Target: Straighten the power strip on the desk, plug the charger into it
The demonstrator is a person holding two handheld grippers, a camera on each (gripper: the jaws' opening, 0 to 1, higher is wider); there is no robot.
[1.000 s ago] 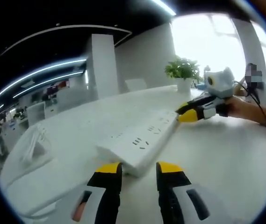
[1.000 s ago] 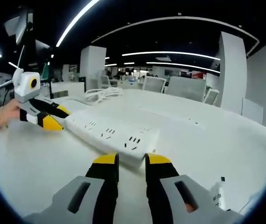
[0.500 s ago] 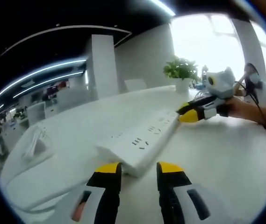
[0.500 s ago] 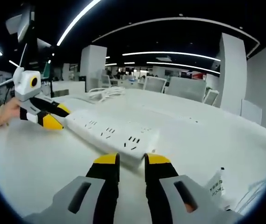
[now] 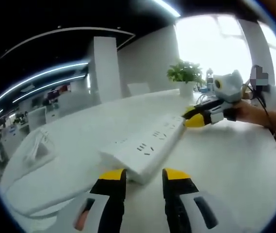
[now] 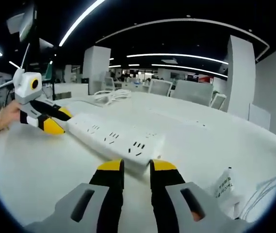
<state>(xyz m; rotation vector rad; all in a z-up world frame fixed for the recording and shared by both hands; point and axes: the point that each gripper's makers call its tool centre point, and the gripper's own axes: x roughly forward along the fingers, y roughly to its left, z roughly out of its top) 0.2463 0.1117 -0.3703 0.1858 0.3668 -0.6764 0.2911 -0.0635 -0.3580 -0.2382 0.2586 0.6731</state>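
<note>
Hardly anything has shifted over the last second: in the left gripper view the power strip lies at the same slant across the middle of the desk, and the small drift of the background is the camera's, not the strip's, so by my reading the straightening is either paused at a two-ended hold or just about to begin. The left gripper sits at the strip's near end with its yellow-tipped jaws a narrow gap apart, the strip's corner just ahead of and between them; whether they actually touch it I cannot tell. At the far end the right gripper, held in a person's hand, has its tips against the strip's end, too small to say how far open. A potted plant stands toward the desk's far edge, and a coil of white cable lies by the left edge. In the right gripper view the right gripper's jaws stand narrowly parted at the strip's near end (again close, contact unclear), while the left gripper meets the other end from the left. A white packet with cable, possibly the charger, has come further into sight at the desk's near right edge; it is untouched, so plugging in remains.
</note>
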